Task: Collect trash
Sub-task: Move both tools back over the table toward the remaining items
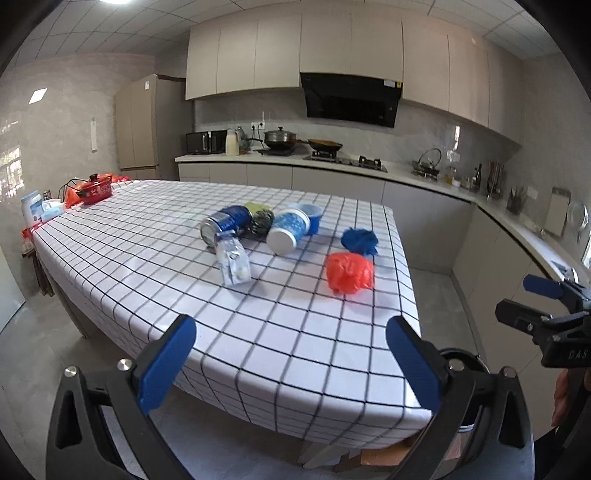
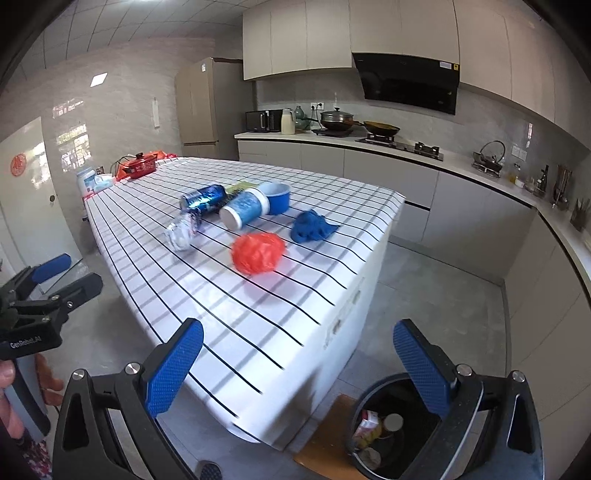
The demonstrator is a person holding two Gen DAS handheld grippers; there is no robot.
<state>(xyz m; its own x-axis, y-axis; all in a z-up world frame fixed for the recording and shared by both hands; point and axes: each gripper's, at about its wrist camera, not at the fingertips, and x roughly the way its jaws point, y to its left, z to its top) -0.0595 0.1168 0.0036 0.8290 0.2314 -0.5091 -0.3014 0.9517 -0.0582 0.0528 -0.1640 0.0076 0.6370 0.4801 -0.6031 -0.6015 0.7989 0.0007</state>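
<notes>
Crumpled red plastic bag, blue bag, crushed clear bottle, blue can and tubs sit mid-frame on a white grid-checked tablecloth, black trash bin lower right, left gripper and right gripper spread wide, empty.

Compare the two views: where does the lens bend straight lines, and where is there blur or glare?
Left wrist view: the checked tablecloth bulges, its grid lines curving; dark corners frame the image; a ceiling light glares at the top edge. Right wrist view: the cross lines of the tablecloth smear away, suggesting motion blur; the counter bows; window reflections shine on the left wall.
</notes>
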